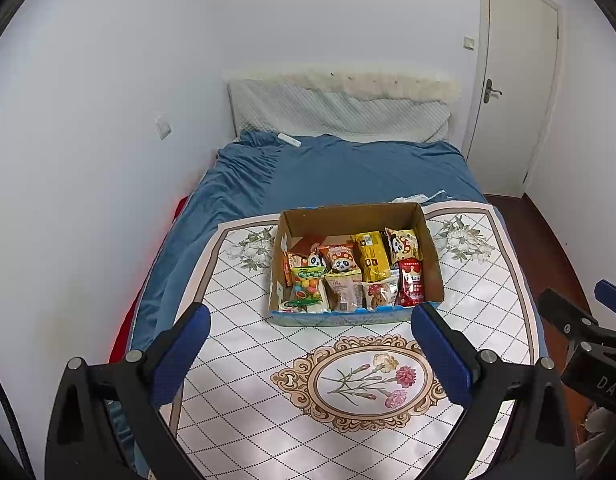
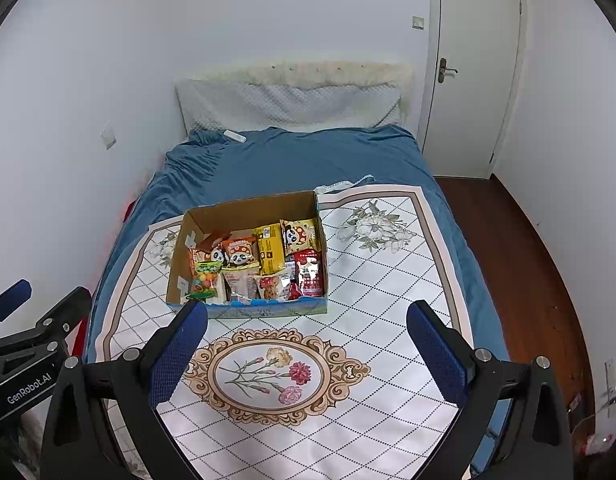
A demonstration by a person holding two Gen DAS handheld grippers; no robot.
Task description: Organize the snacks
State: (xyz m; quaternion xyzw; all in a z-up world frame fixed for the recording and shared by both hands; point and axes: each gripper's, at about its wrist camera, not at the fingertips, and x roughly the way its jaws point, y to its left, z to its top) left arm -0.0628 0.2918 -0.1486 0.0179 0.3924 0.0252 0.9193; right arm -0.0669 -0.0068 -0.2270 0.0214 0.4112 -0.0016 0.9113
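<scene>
A cardboard box (image 1: 431, 256) sits on a white patterned mat (image 1: 268, 360) on the bed; it also shows in the right wrist view (image 2: 248, 208). Several snack packets lie inside: a yellow pack (image 1: 371, 256), a red pack (image 1: 411, 282), panda packs (image 1: 341, 260) and a candy bag (image 1: 306, 286). My left gripper (image 1: 309, 316) is open and empty, held above the mat just in front of the box. My right gripper (image 2: 308, 312) is open and empty, also in front of the box. Each gripper shows at the edge of the other's view.
The blue bedspread (image 1: 347, 168) stretches behind the box to a white pillow (image 1: 339, 112). A small white object (image 1: 290, 140) lies near the pillow. A wall runs along the left; a closed door (image 1: 515, 80) and dark wooden floor (image 2: 519, 240) are on the right.
</scene>
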